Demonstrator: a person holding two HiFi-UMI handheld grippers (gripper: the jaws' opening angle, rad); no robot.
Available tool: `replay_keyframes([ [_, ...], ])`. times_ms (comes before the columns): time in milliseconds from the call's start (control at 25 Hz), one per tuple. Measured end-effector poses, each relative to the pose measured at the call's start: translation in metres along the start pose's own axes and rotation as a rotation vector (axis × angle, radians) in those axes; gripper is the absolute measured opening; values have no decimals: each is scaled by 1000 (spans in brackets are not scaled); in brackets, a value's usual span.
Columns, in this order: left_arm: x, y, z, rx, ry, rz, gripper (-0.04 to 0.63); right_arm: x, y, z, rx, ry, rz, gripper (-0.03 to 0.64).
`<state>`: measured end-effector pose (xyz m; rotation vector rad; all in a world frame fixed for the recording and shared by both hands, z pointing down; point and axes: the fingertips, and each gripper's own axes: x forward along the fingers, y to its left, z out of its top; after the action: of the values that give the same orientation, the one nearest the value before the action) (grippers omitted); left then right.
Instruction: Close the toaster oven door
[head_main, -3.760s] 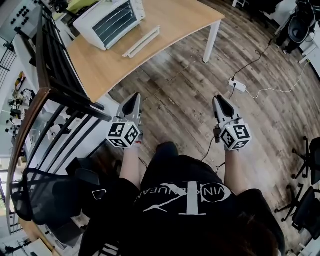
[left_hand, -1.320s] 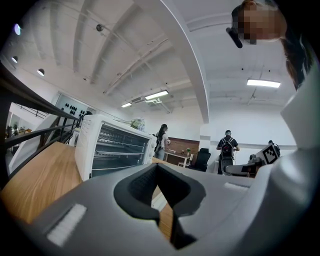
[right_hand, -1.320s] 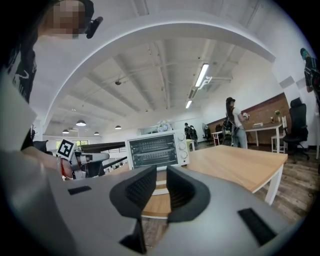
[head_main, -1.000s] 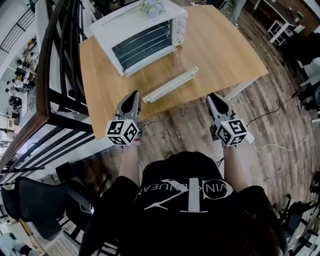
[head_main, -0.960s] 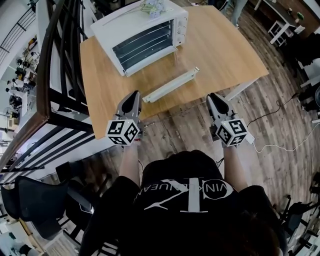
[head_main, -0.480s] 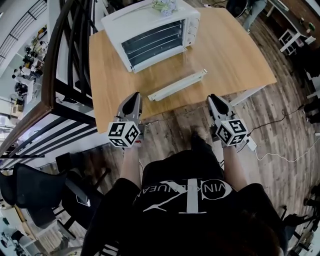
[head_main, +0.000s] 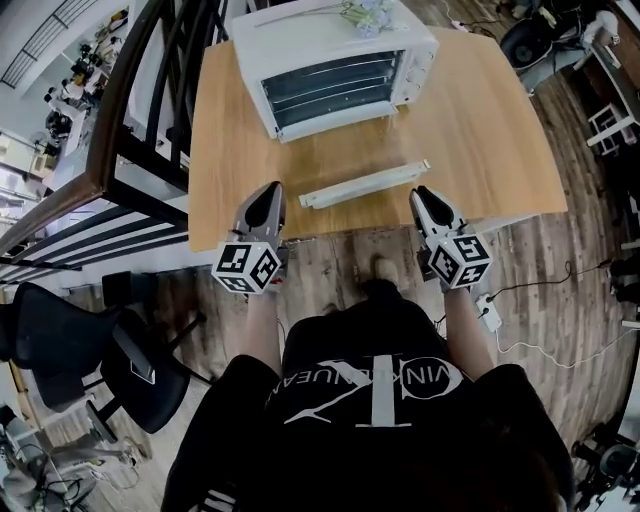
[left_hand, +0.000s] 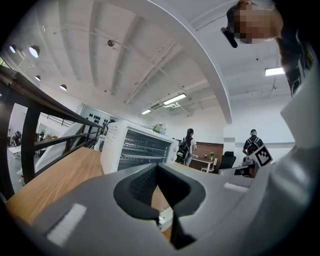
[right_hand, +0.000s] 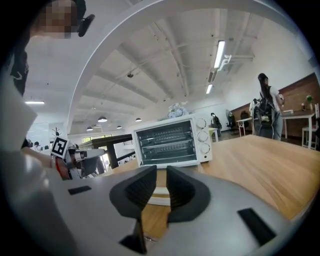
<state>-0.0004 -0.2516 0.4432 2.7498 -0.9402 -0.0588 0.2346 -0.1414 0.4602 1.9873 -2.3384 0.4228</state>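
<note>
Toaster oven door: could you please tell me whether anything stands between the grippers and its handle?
Nothing visible does. The open door's handle lies across the table just ahead of the left gripper and right gripper, with only bare wood between them. Nothing shows between the door and the oven opening either.

Head view overhead, gripper views low, sharing toaster oven (head_main: 335, 60)
</note>
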Motion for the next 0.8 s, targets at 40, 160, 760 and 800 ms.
replay_keyframes([
  [40, 2, -1, -3, 0, 7, 10, -2, 4, -3, -3, 1, 12, 11, 26],
  [160, 6, 1, -12, -13, 22, 44, -2, 17, -13, -13, 8, 60, 33, 26],
  [760, 29, -6, -46, -76, 62, 147, -2, 52, -61, -62, -7, 290, 65, 26],
  [800, 31, -7, -48, -76, 64, 147, -2, 54, -65, -64, -4, 301, 64, 26],
])
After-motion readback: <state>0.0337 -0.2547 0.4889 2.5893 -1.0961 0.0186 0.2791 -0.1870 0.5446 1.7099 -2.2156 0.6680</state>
